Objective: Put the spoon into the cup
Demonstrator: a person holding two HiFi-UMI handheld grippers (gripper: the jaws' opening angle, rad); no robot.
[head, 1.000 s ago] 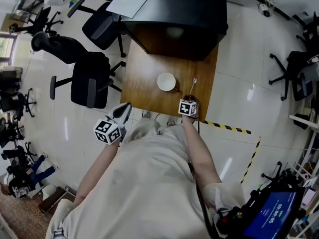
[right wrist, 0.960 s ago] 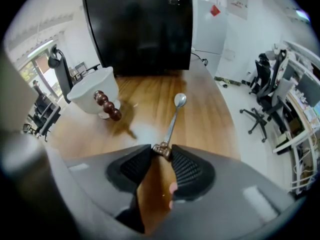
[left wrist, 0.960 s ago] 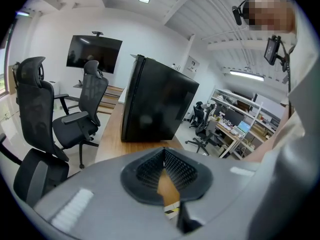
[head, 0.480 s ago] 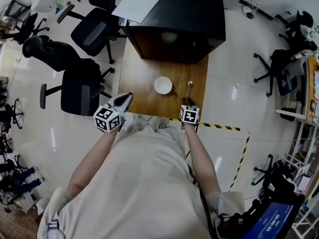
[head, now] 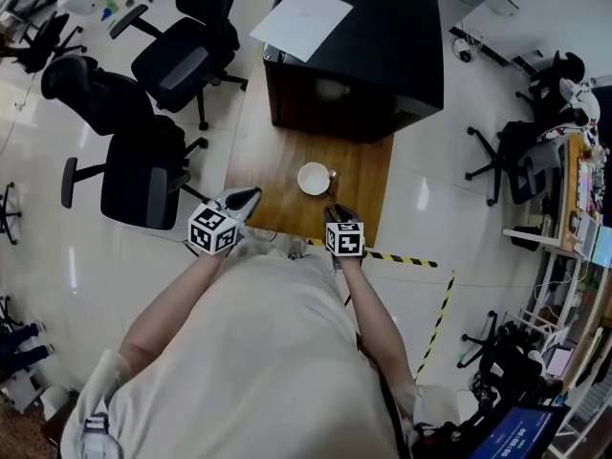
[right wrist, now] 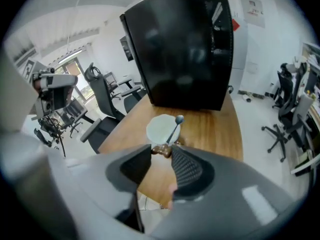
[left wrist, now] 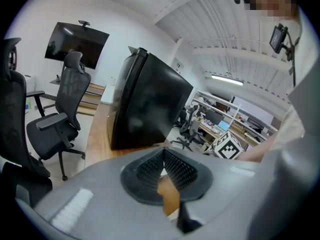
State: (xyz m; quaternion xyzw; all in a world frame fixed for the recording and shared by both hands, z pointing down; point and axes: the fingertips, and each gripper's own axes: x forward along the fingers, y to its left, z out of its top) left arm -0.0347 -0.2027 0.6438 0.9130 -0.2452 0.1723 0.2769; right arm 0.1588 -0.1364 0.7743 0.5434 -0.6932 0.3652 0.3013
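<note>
Above the table (right wrist: 215,129), I've got the right gripper (right wrist: 161,151) clamped on the spoon (right wrist: 175,126) by its brown handle, bowl end over the cup (right wrist: 159,130), lined up to drop in. Left gripper (left wrist: 163,151) is closed on nothing, parked by the near edge out of the way.

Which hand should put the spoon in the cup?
Right. The right gripper grips the spoon by its brown handle, close to the white cup. The left gripper is empty and farther away.
</note>
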